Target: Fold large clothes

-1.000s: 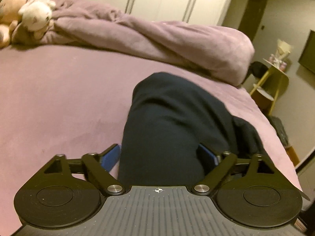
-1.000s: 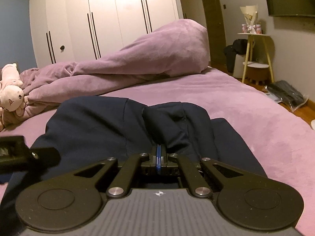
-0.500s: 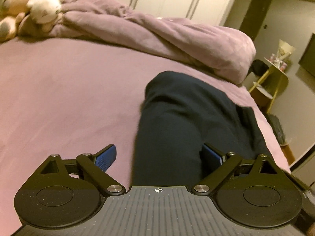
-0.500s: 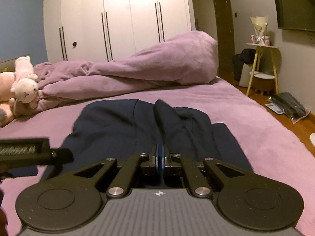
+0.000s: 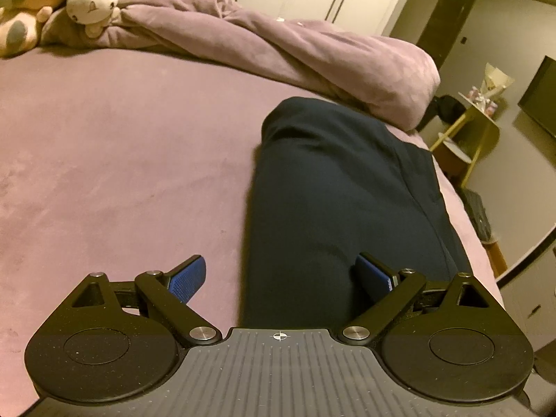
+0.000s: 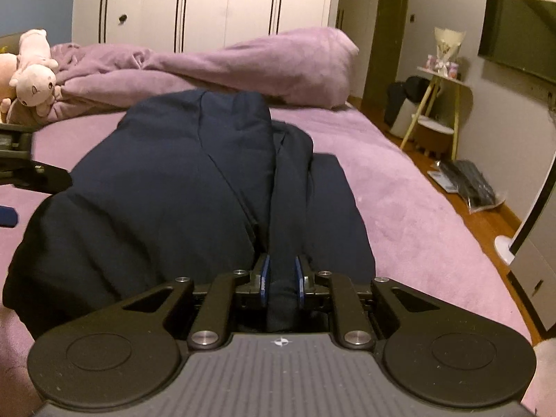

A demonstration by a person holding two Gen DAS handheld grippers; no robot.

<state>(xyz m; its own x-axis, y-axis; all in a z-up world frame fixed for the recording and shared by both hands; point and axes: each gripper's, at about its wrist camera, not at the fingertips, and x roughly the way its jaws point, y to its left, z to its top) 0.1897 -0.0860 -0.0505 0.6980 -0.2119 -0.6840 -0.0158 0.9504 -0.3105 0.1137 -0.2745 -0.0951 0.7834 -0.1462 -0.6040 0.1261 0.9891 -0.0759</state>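
I'm looking at the dark navy garment (image 6: 166, 187), lying in soft, rumpled folds along the near right part of the plush purple bed (image 5: 104, 160). My right gripper (image 6: 281, 278) is opening, a narrow ridge of the cloth sitting between its blue ribbed pads. My left gripper (image 5: 281, 278) is standing wide open, the garment's edge lying loose between its fingers. A crumpled purple blanket (image 5: 278, 45) is heaped at the far side.

no readable text, label, brand or number anywhere in my two views; only small crosshair mark on my gripper bodies, no letters on it.
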